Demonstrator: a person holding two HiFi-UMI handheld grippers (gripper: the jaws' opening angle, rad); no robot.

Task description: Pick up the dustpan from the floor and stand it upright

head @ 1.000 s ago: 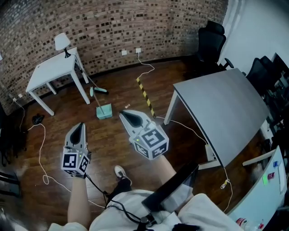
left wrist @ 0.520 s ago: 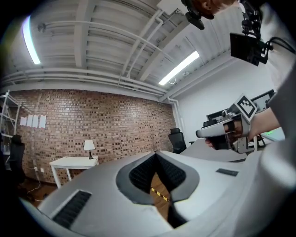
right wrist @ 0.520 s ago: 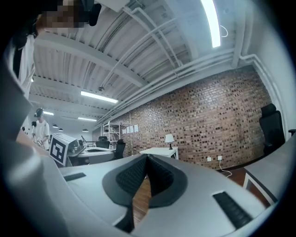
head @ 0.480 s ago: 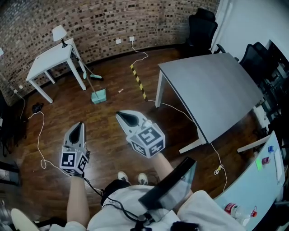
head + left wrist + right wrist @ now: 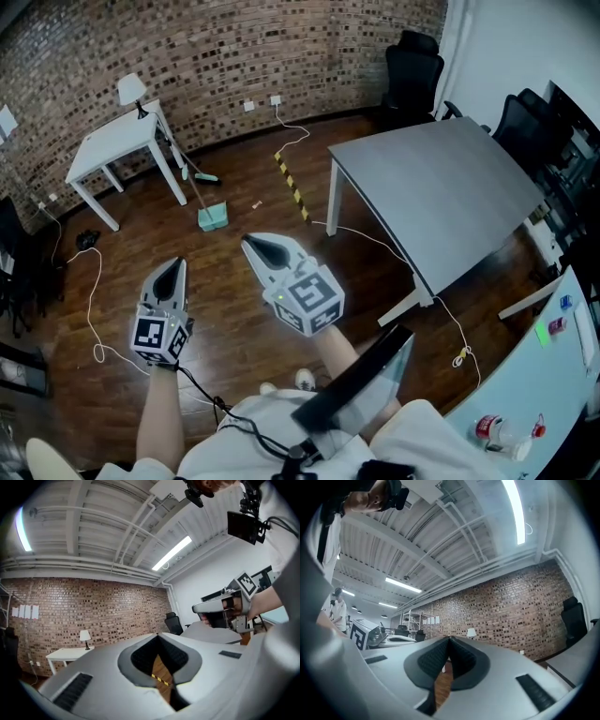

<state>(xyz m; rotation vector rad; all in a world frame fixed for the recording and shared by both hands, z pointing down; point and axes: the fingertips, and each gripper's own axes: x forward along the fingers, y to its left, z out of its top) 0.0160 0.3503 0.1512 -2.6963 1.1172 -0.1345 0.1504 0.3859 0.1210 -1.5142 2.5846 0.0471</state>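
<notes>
The teal dustpan [image 5: 212, 217] lies on the wooden floor near the white table's leg, its long handle [image 5: 190, 176] slanting up towards the table. A teal brush [image 5: 205, 176] lies beside that handle. My left gripper [image 5: 174, 265] is held out low at the left, shut and empty. My right gripper [image 5: 251, 241] is also shut and empty, its tip just right of and below the dustpan in the head view, well above the floor. Neither gripper view shows the dustpan. The left gripper [image 5: 158, 635] and right gripper [image 5: 449, 639] point level at the brick wall.
A white table [image 5: 112, 145] with a lamp [image 5: 131, 89] stands at the back left. A large grey table [image 5: 441, 187] fills the right, with black chairs [image 5: 412, 70] behind it. A yellow-black strip [image 5: 292, 187] and loose cables [image 5: 89, 309] lie on the floor.
The person has moved across the floor, carrying both shut grippers along, so the room has shifted in view. The dustpan and brush lie as before.
</notes>
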